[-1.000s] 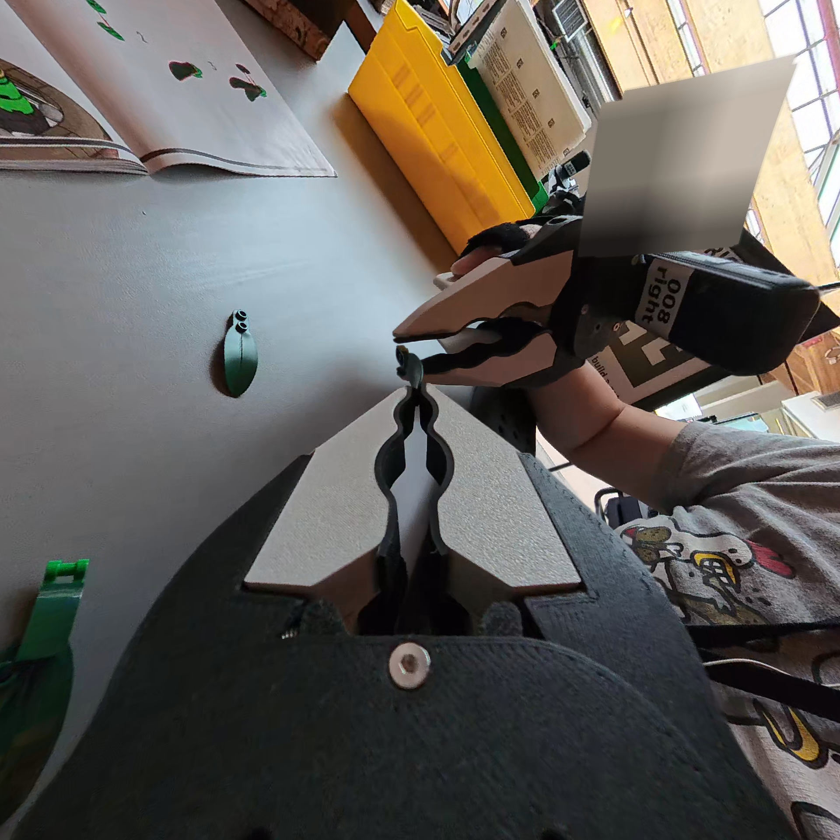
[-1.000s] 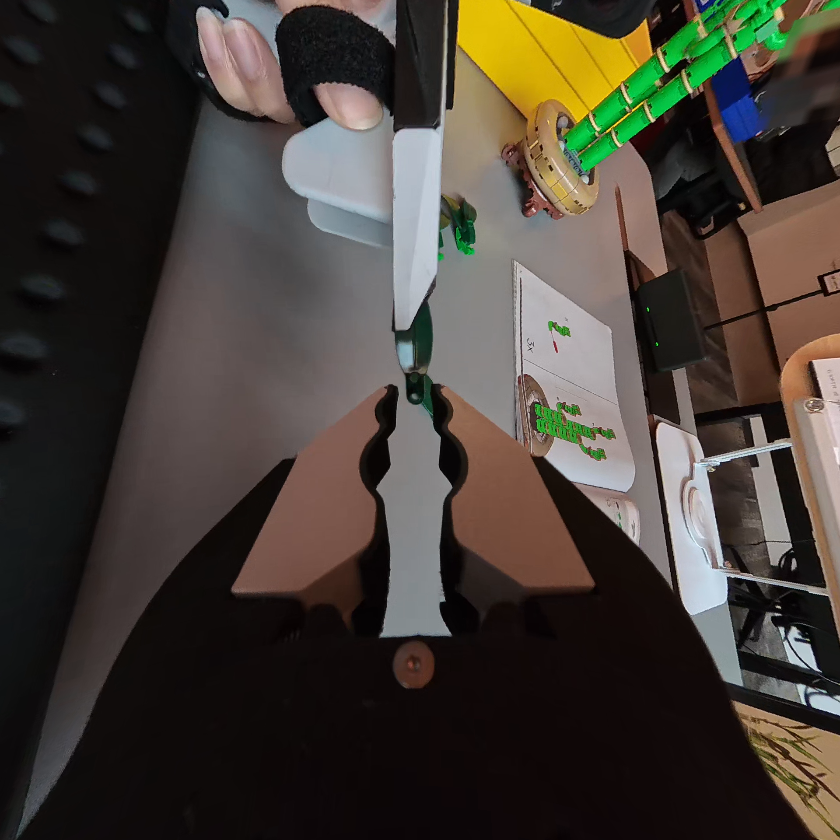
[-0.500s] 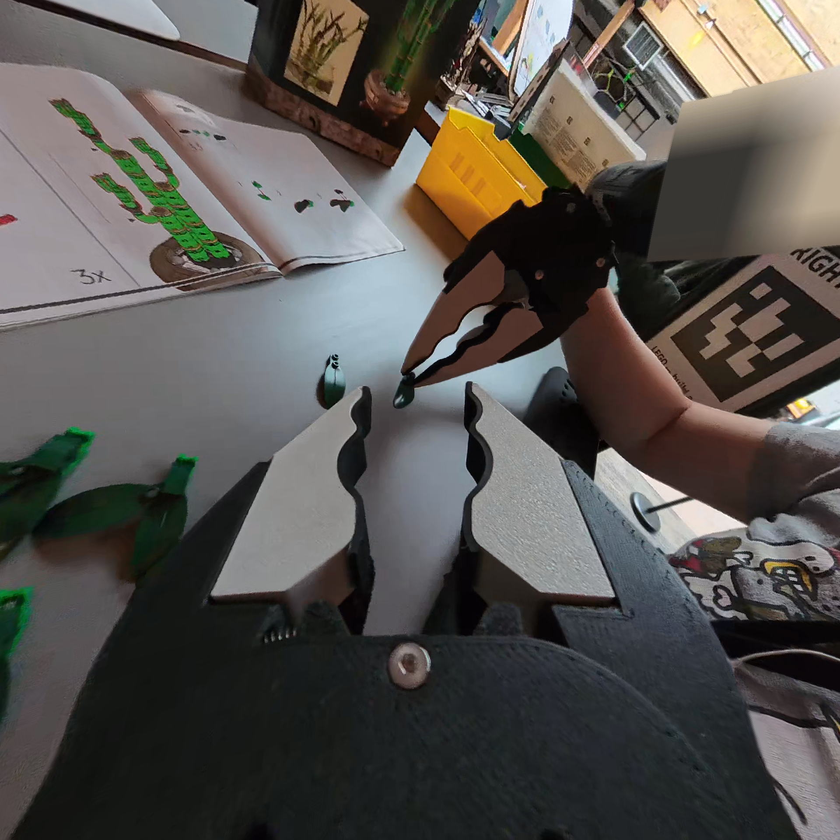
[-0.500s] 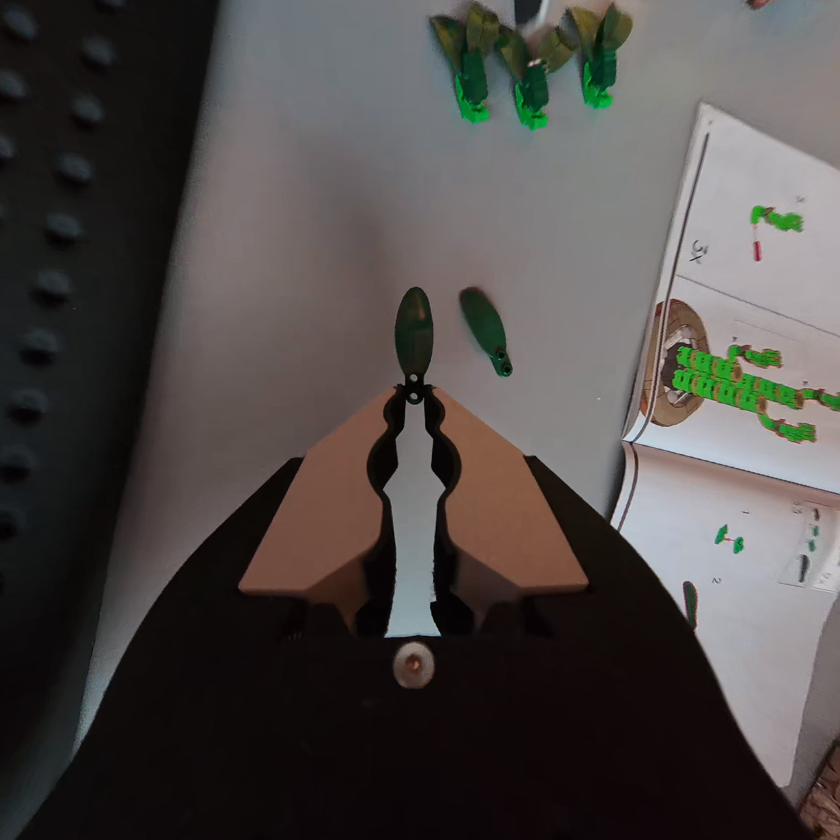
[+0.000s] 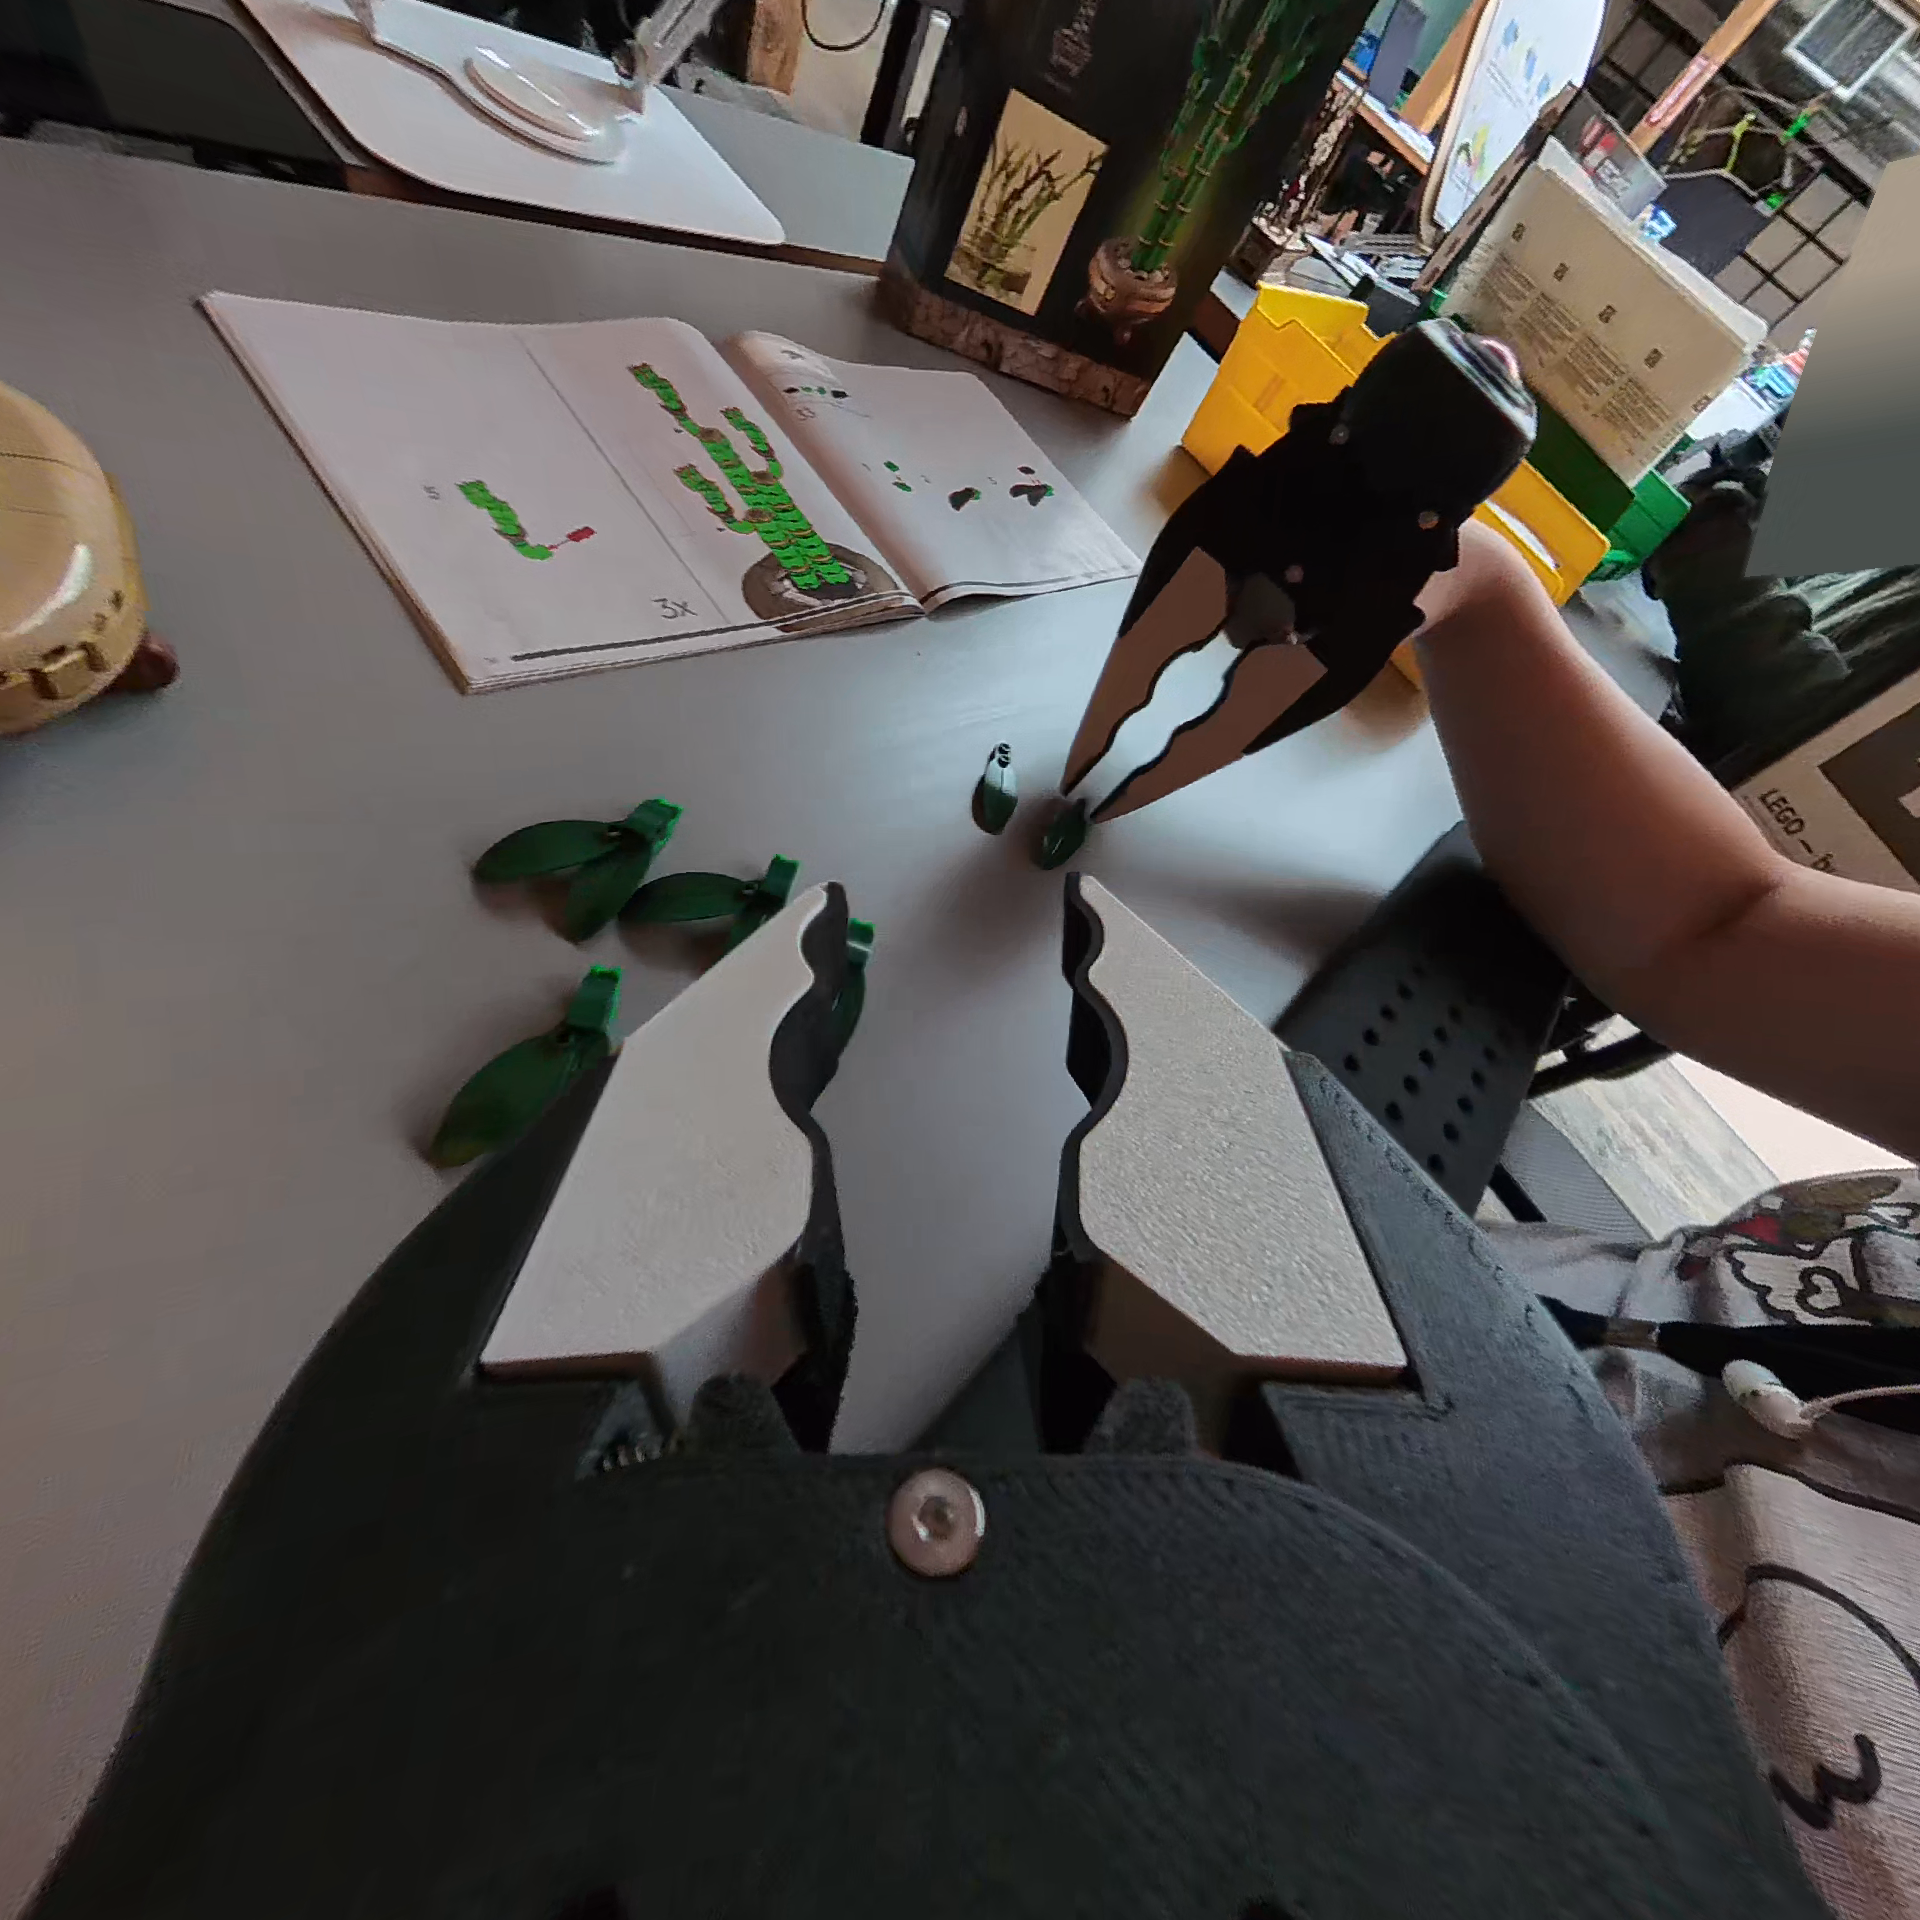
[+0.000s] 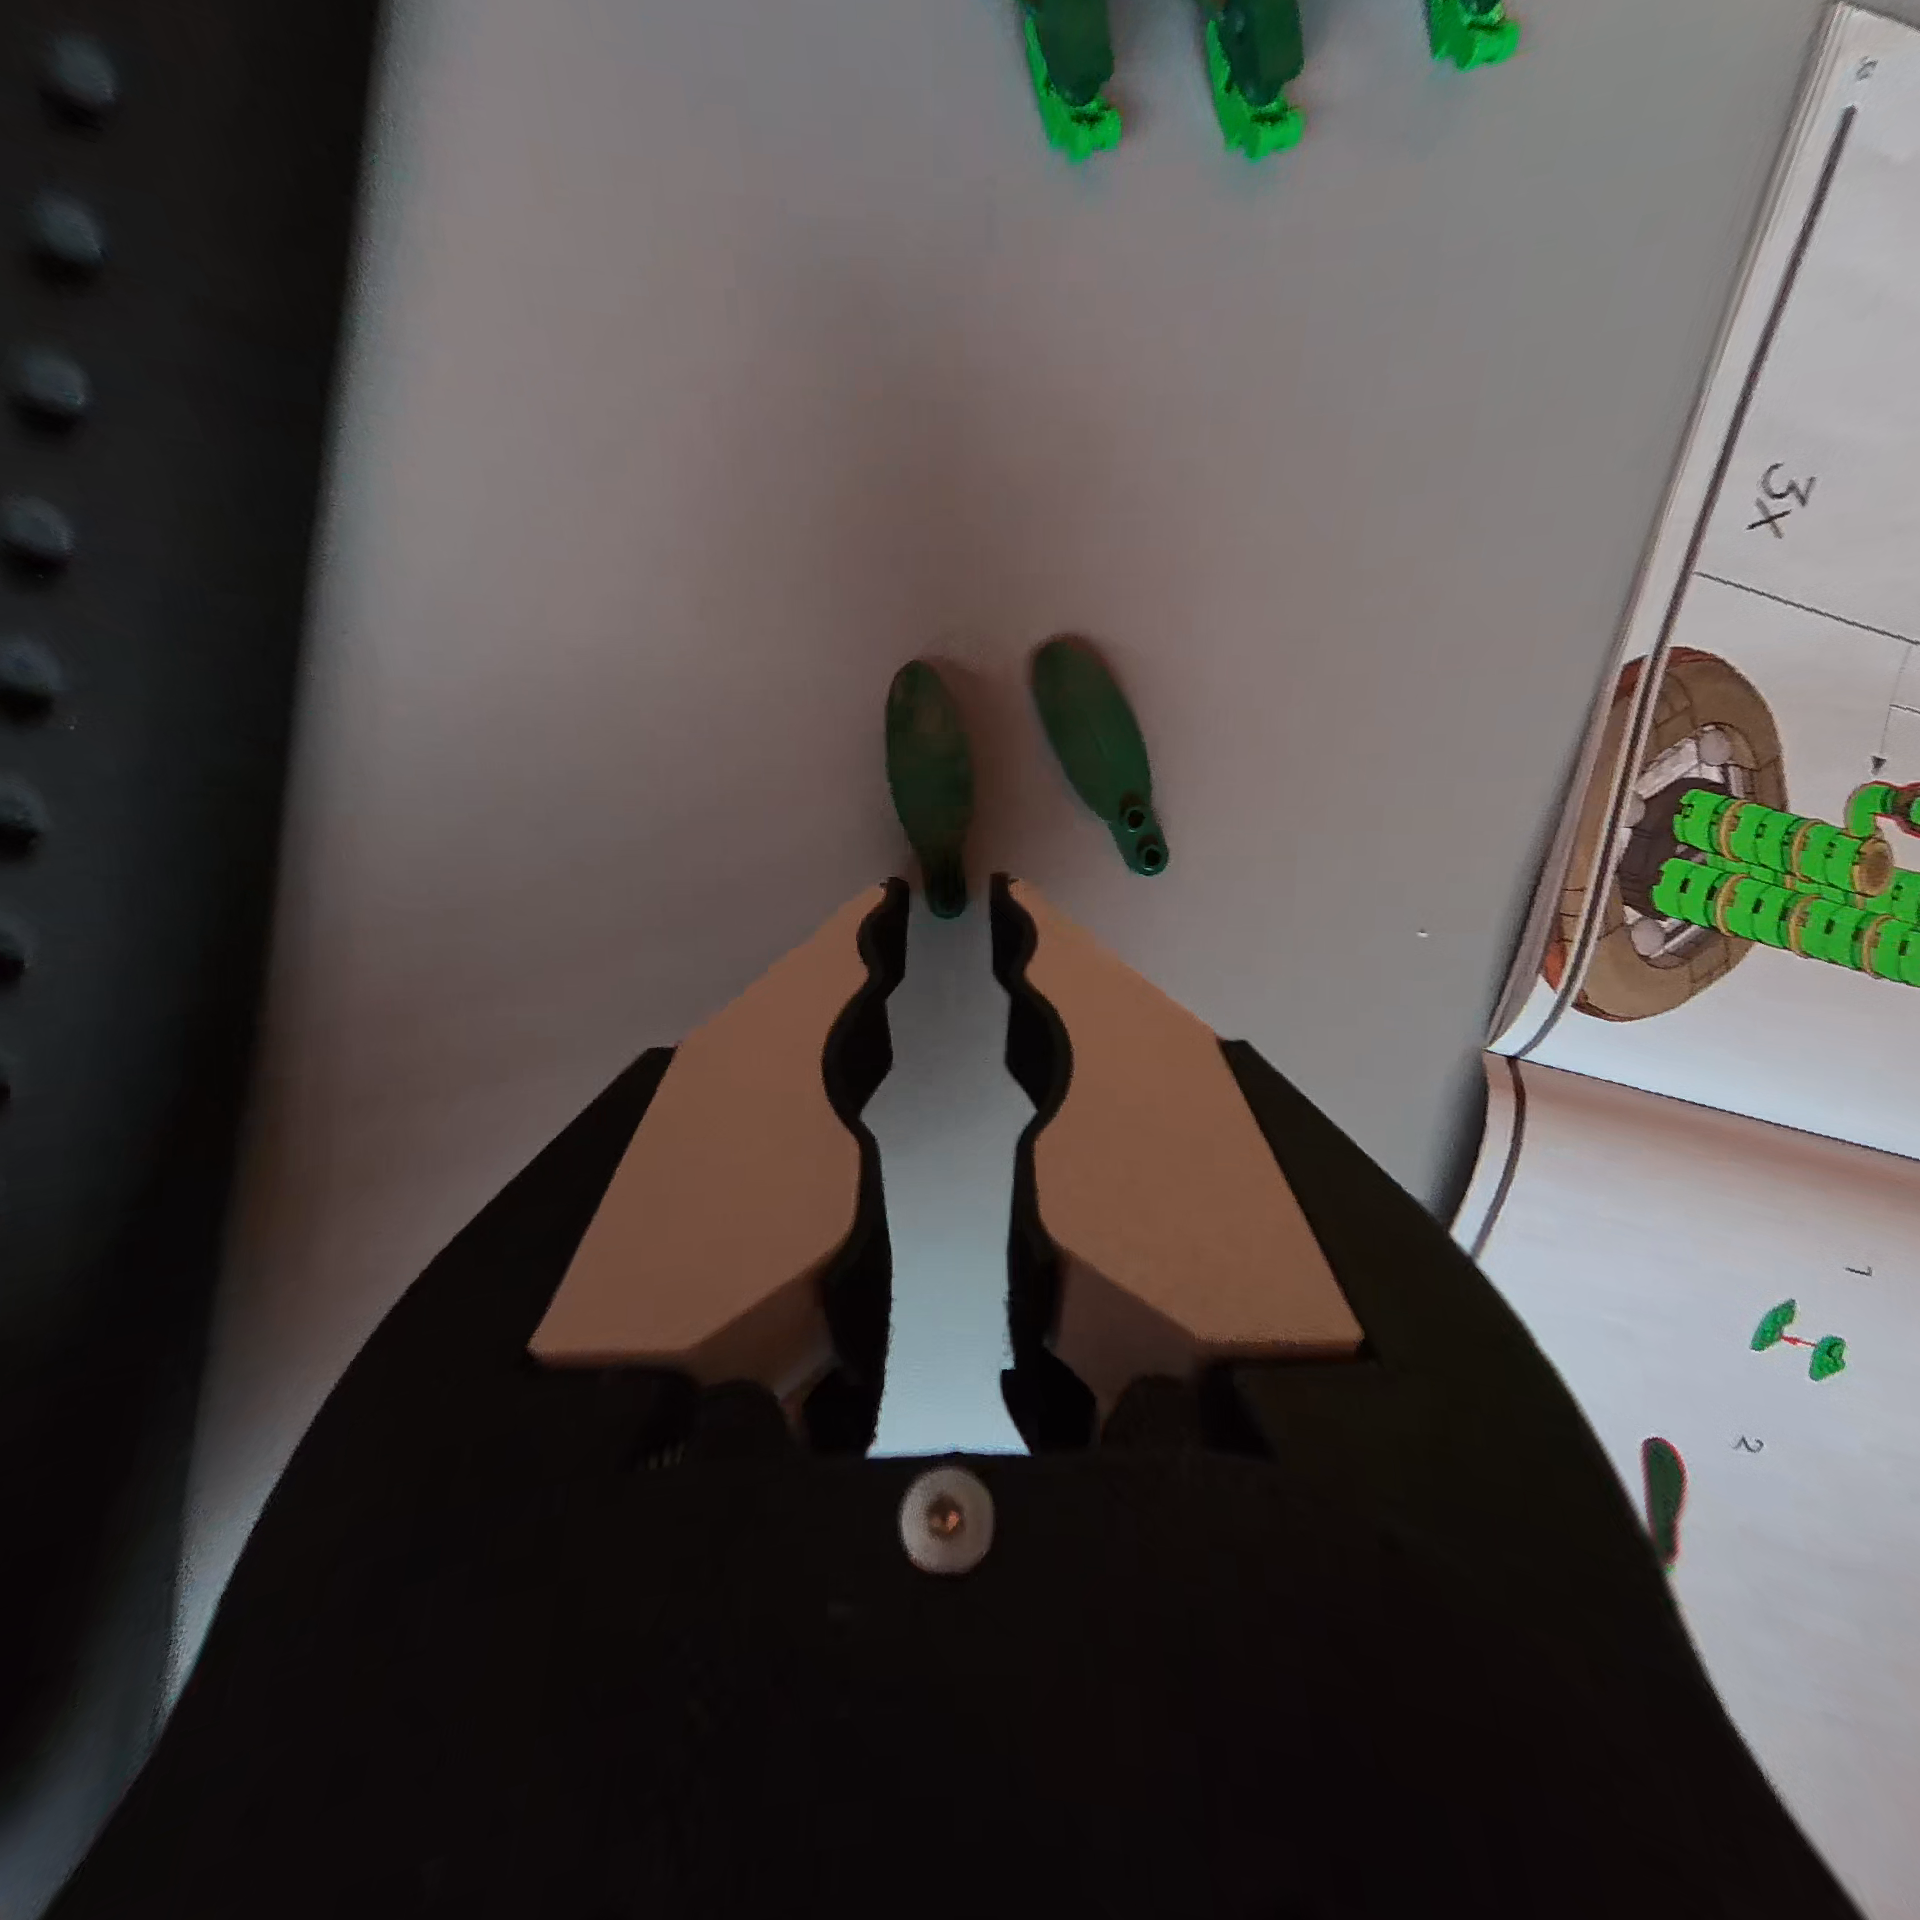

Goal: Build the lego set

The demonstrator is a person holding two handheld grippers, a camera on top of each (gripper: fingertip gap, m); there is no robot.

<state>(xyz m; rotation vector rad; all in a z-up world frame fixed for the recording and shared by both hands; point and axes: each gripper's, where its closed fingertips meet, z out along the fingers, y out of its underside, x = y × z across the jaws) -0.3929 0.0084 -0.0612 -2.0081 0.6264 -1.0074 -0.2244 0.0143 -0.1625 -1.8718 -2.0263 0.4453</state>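
The right tongs (image 6: 948, 902), slightly parted, seem to have let go of the leaf (image 6: 928, 764) on the bench (image 6: 644, 499). The left tongs (image 5: 945, 904) gape empty. This light, stiff, slippery leaf is best gripped at its stem.

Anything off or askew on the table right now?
Nothing stands out. Two dark green leaf pieces lie flat beside each other on the grey table, the open instruction booklet nearby; nothing spilled or broken.

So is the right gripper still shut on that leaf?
No, open. The right gripper's tips stand apart either side of the leaf's stem, clear gaps both sides; the leaf lies on the table.
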